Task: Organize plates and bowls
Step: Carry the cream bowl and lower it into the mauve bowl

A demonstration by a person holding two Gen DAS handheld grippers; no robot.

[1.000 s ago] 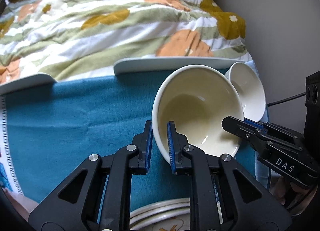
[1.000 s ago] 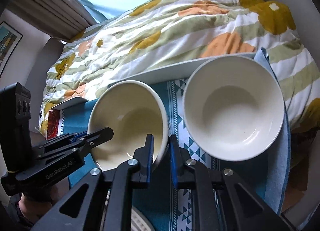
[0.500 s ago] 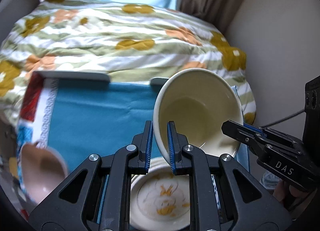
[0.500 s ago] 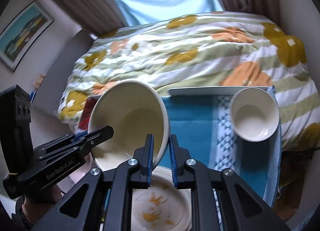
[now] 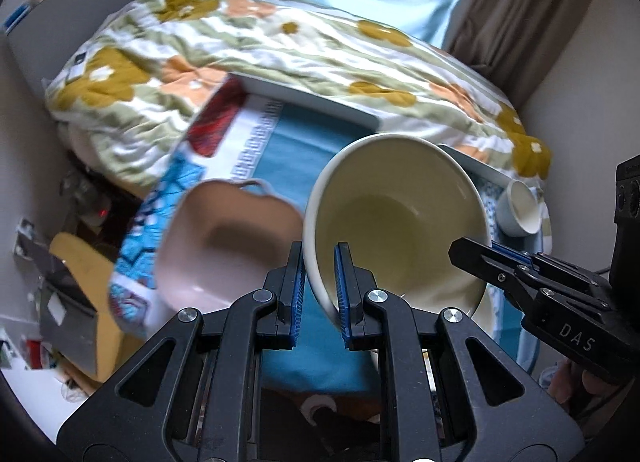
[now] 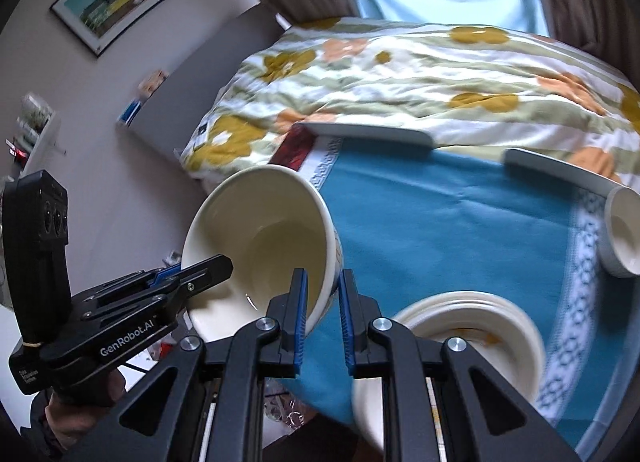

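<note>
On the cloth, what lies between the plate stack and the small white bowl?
Nothing: in the right wrist view only bare blue tablecloth and its patterned white border separate the plate stack from the small white bowl.

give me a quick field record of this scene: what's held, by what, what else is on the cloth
held: cream bowl, tilted, off the cloth
left hand-held gripper: shut on bowl rim
right hand-held gripper: shut on opposite rim
surface: blue cloth beside a floral quilt
pink dish: on cloth, left of the bowl in the left wrist view
plate stack: on cloth, orange pattern
small white bowl: far right edge of cloth
blur: some, edges soft
</note>
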